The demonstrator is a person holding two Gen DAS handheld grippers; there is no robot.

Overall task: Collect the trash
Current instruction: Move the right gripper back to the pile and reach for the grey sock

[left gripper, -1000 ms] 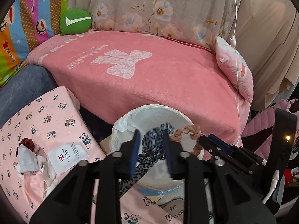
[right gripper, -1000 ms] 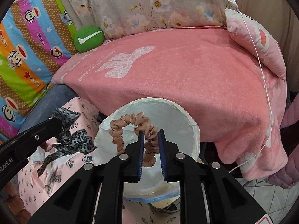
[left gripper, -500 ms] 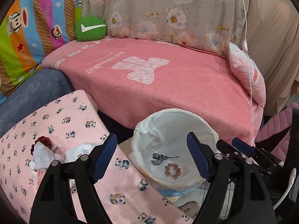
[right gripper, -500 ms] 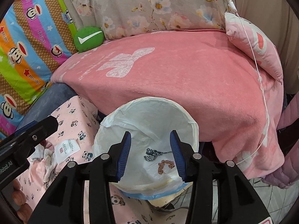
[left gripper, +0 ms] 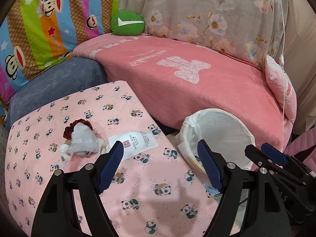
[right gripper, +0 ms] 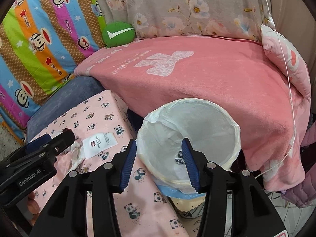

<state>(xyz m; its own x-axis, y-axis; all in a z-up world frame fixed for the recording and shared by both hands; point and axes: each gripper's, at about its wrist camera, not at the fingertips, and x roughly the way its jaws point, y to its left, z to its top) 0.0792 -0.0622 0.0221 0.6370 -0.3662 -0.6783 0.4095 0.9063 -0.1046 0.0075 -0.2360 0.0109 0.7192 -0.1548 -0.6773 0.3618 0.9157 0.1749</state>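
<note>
left gripper (left gripper: 161,157), marked "genrobot.ai", gapes wide and empty over the panda-print cloth (left gripper: 94,106); right gripper (right gripper: 159,154), jaws just opened, hangs empty above the lined bin (right gripper: 233,124); striped cushion (right gripper: 39,29) reads "paul frank".

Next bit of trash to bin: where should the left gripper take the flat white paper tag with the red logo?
Grip the white paper tag at its near edge, coming from above with the open left gripper. It lies flat on the panda-print cloth, so only an edge offers purchase; the crumpled tissue crowds its left side.
</note>
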